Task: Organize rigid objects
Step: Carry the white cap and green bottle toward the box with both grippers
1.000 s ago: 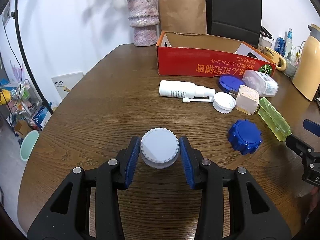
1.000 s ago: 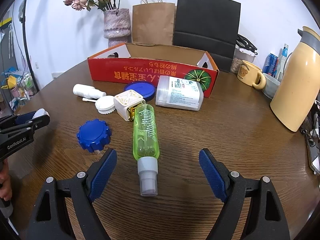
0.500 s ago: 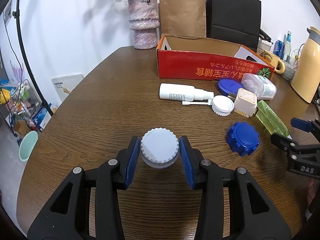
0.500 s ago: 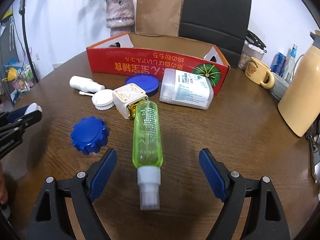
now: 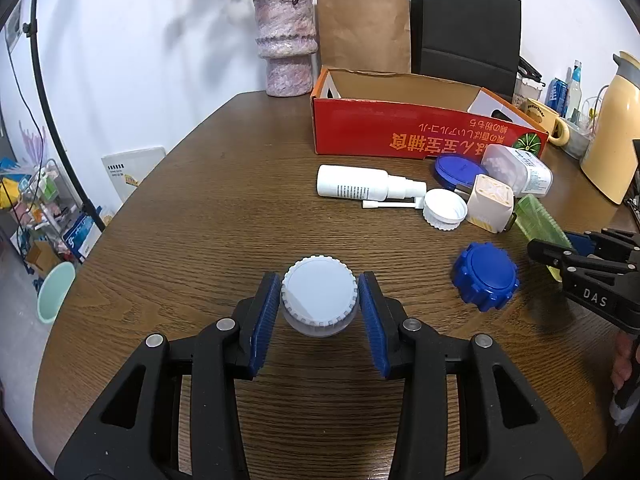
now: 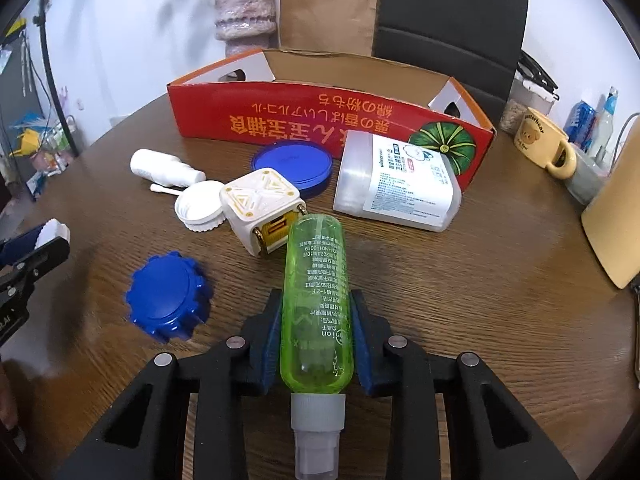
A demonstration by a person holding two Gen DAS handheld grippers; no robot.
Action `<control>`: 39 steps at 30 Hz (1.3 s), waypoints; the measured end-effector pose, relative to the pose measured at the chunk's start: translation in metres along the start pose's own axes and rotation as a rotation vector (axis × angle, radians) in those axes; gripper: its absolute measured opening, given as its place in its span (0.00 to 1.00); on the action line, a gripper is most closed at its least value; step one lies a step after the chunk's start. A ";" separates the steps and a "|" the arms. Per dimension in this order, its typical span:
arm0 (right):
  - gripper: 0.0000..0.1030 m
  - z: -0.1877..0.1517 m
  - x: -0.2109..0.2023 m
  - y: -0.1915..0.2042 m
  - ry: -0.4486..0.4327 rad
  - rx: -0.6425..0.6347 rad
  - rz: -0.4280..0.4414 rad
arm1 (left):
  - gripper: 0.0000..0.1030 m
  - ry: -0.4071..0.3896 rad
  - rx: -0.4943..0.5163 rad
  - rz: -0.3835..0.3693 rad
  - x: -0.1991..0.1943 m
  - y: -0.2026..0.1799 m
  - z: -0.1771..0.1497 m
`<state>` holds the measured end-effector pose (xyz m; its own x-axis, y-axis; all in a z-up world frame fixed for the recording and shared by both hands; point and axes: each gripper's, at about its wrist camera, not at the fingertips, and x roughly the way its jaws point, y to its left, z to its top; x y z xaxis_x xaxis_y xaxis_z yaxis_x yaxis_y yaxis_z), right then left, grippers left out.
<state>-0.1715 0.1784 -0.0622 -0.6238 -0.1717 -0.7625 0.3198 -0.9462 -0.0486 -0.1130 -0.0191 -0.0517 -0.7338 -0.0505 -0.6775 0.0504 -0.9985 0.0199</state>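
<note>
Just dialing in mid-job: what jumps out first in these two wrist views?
The bright green spray bottle lies on the table, clamped between the right gripper's blue pads, nozzle toward the camera. The left gripper is shut on a small jar with a white ribbed lid. Behind them, the long red cardboard box stands open, with loose lids and containers scattered in front of it.
</note>
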 end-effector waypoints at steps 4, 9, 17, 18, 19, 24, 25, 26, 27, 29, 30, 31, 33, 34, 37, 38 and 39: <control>0.34 -0.001 -0.009 0.001 -0.042 -0.006 -0.024 | 0.36 0.005 -0.004 0.000 0.001 0.000 0.000; 0.34 -0.001 -0.022 0.001 -0.091 -0.007 -0.037 | 0.36 0.006 -0.005 0.003 0.001 0.000 0.000; 0.34 0.002 -0.041 -0.002 -0.146 0.010 -0.056 | 0.36 -0.028 0.005 0.019 -0.009 -0.001 0.009; 0.34 0.003 -0.043 -0.002 -0.152 0.011 -0.056 | 0.36 -0.037 0.008 0.019 -0.012 -0.002 0.011; 0.34 0.004 -0.046 -0.003 -0.159 0.013 -0.055 | 0.36 -0.046 0.011 0.018 -0.015 -0.003 0.014; 0.34 0.009 -0.056 -0.007 -0.190 0.018 -0.065 | 0.36 -0.080 0.016 0.010 -0.025 -0.010 0.032; 0.34 0.010 -0.058 -0.008 -0.194 0.021 -0.064 | 0.36 -0.087 0.017 0.009 -0.027 -0.011 0.036; 0.34 0.012 -0.060 -0.009 -0.198 0.024 -0.063 | 0.36 -0.093 0.018 0.008 -0.028 -0.013 0.039; 0.34 0.013 -0.061 -0.010 -0.204 0.026 -0.063 | 0.36 -0.101 0.021 0.008 -0.029 -0.014 0.043; 0.34 0.017 -0.065 -0.013 -0.215 0.032 -0.061 | 0.36 -0.109 0.023 0.005 -0.031 -0.018 0.049; 0.34 0.018 -0.066 -0.014 -0.219 0.035 -0.060 | 0.36 -0.111 0.023 0.002 -0.031 -0.019 0.051; 0.34 0.020 -0.067 -0.015 -0.223 0.037 -0.059 | 0.36 -0.113 0.022 -0.003 -0.031 -0.020 0.054; 0.34 0.024 -0.068 -0.016 -0.229 0.040 -0.058 | 0.36 -0.116 0.022 -0.011 -0.031 -0.023 0.060; 0.34 0.026 -0.069 -0.017 -0.232 0.039 -0.060 | 0.36 -0.118 0.022 -0.014 -0.030 -0.025 0.062; 0.34 0.032 -0.069 -0.018 -0.240 0.041 -0.062 | 0.36 -0.122 0.025 -0.024 -0.028 -0.029 0.070; 0.34 0.034 -0.069 -0.018 -0.243 0.042 -0.063 | 0.36 -0.123 0.025 -0.027 -0.027 -0.030 0.073; 0.34 0.036 -0.068 -0.018 -0.246 0.042 -0.064 | 0.36 -0.123 0.023 -0.031 -0.026 -0.032 0.075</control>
<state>-0.1604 0.1976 0.0142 -0.7982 -0.1678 -0.5786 0.2473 -0.9670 -0.0606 -0.1466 0.0124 0.0209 -0.8124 -0.0207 -0.5827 0.0120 -0.9998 0.0188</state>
